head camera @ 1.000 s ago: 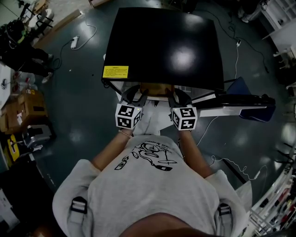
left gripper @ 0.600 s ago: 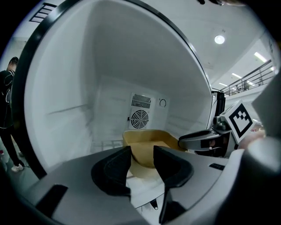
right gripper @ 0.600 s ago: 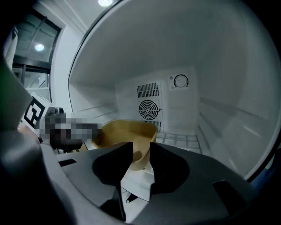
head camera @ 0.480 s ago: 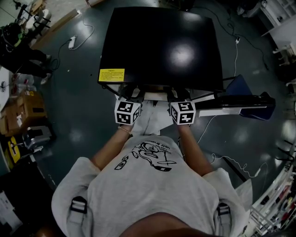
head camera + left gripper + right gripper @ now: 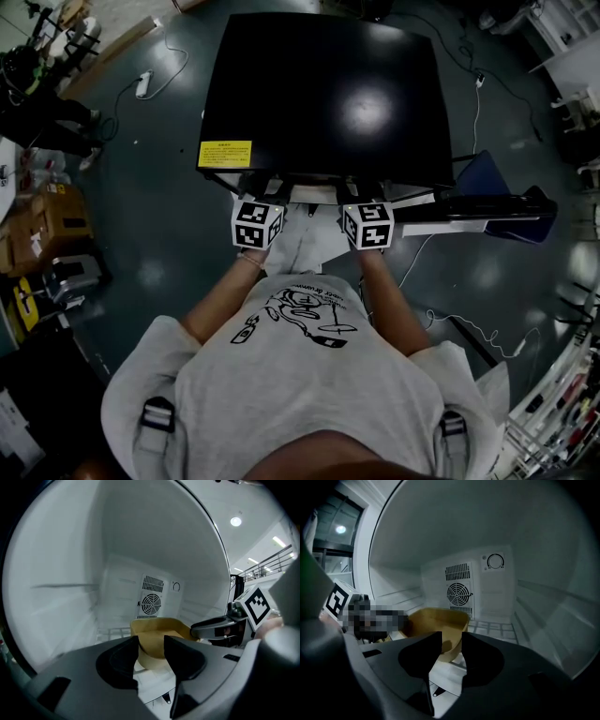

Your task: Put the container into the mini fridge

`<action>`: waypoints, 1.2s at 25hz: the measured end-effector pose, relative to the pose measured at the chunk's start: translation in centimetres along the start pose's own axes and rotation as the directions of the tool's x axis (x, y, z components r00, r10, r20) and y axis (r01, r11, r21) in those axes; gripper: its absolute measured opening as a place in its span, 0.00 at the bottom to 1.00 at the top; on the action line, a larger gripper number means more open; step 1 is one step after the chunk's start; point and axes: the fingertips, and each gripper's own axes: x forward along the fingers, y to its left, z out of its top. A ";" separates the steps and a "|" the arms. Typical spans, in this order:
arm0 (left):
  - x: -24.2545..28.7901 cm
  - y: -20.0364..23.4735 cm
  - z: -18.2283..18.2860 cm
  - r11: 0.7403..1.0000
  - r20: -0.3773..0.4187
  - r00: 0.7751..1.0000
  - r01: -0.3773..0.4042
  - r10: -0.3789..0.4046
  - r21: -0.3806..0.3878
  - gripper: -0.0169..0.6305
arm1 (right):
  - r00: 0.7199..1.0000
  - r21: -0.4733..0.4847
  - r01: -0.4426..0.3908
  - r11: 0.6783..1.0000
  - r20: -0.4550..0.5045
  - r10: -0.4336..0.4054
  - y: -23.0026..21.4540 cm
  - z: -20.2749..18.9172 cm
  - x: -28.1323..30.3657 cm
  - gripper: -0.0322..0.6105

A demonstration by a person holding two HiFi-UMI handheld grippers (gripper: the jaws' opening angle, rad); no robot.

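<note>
We see the left gripper pinching the near left corner of the tan paper container. The thin wall fills the gap between the two dark jaws and touches both. The right gripper nips the opposite near corner of the same container in the same way, with its jaws closed onto the wall.

The container sits inside the mini fridge, low over the white wire shelf and well short of the back wall. We cannot tell whether its base rests on the wires. Behind it we make out the round fan grille, with a thermostat dial up to the right of it.

In the left gripper view, the right gripper's marker cube shows just beside the container. From above, both marker cubes sit side by side at the front edge of the fridge's black top, and the jaws are hidden beneath it. A yellow label sits on the near left corner of that top. The person's bare forearms reach forward from a grey printed shirt.
</note>
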 end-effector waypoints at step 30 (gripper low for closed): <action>-10.7 -6.5 7.3 0.979 0.188 0.960 0.201 -0.206 0.045 0.33 | 0.966 -0.143 -0.156 0.977 0.183 0.181 8.4 6.8 -11.8 0.20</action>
